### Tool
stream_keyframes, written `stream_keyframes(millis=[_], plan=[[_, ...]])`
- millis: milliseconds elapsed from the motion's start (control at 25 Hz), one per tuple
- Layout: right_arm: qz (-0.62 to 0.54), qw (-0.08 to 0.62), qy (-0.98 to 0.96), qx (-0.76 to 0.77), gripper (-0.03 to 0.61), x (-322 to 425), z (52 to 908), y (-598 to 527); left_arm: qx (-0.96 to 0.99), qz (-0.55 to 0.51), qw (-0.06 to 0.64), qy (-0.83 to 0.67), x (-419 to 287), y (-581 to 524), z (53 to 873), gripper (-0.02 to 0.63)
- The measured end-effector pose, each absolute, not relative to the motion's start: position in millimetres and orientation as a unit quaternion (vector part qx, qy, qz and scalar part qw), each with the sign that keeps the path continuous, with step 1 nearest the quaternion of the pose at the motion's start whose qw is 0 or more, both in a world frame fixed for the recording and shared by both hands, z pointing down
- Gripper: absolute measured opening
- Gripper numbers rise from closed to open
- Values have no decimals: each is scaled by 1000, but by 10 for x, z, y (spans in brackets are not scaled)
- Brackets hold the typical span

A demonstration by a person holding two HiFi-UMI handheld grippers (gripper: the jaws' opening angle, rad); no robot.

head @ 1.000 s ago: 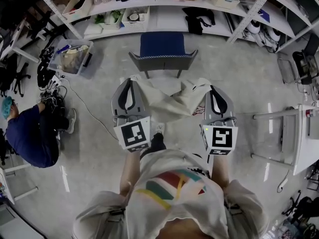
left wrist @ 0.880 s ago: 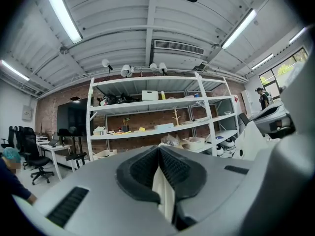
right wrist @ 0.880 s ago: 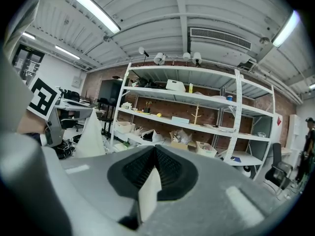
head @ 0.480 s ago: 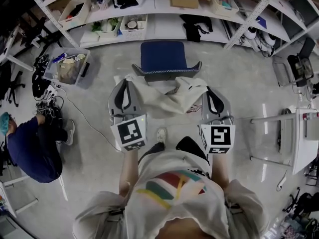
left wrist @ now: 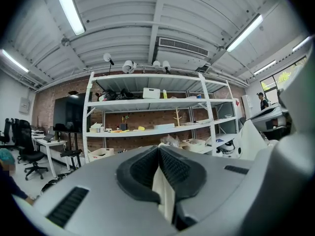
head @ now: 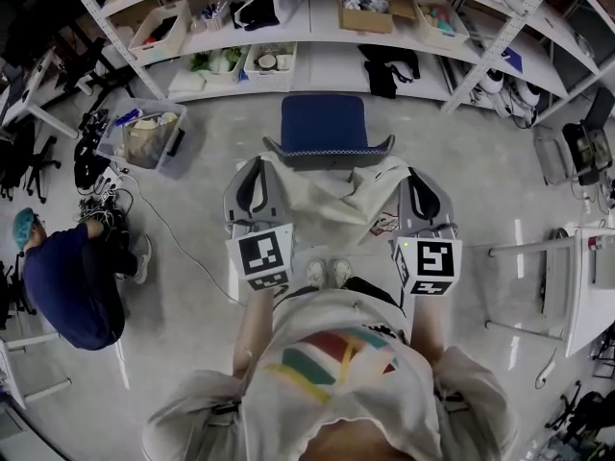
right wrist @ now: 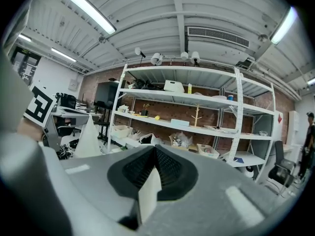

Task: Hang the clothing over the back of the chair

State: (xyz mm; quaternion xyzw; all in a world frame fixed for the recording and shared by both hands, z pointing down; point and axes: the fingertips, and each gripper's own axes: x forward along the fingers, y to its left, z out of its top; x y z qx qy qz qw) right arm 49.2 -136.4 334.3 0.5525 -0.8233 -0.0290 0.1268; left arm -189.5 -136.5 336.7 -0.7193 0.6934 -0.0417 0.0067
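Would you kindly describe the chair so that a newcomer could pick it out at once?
Find the white shelves across the far wall. On the floor before their middle stands the chair, beyond the cream clothing stretched between the left hand-held gripper and right hand-held gripper. It alone has a blue seat; the clear bin to its left holds clutter.

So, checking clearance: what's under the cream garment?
Grey floor shows around the cream cloth garment, and the blue chair stands at its far edge. What lies directly beneath, chair legs included, is covered.
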Motion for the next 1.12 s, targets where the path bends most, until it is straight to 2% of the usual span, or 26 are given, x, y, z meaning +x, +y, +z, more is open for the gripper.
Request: stream_keyframes(millis=[680,1120], plan=[[-32,116,-825,552,6,881,3289,-1631,-709,-70,31,701,-1552,-1580,3292,17],[-104,63,-815,566,6,1186,2644,-1910,-671,-52,87,734,-1859,-1794,2687,17]])
